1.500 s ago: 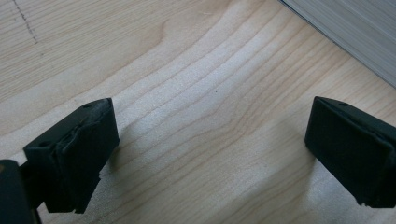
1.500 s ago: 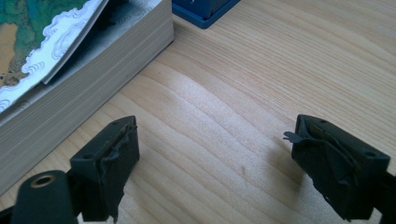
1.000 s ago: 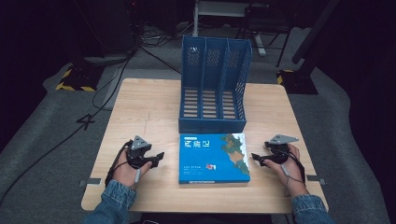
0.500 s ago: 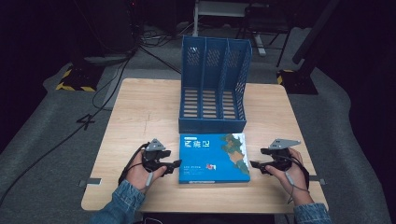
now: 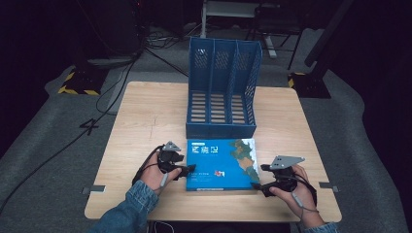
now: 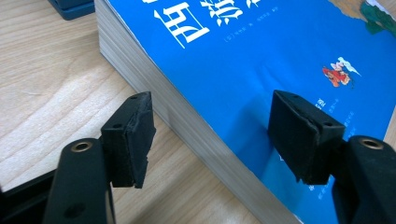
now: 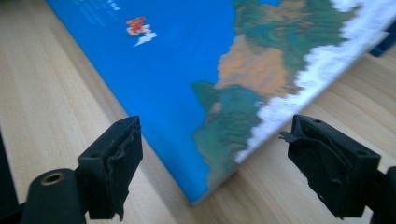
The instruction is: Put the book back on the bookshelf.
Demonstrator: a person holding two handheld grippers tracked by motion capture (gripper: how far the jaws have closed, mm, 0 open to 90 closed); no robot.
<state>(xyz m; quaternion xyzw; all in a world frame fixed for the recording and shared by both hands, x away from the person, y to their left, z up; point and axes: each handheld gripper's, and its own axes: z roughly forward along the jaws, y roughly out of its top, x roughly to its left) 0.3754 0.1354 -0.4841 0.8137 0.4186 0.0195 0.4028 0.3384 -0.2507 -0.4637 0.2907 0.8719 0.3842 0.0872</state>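
Blue book (image 5: 221, 163) lies flat between left gripper (image 5: 188, 171) and right gripper (image 5: 260, 186), jaws spread, unpinched; an off-centre corner grip risks slipping.

In the left gripper view the book (image 6: 261, 70) runs off the top and right edges, its title cut. The rack (image 6: 70, 7) shows as a corner, upper left.

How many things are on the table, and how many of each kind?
Blue book: 1
Blue file rack with three slots: 1
Hand-held grippers, left and right: 2
Total: 4
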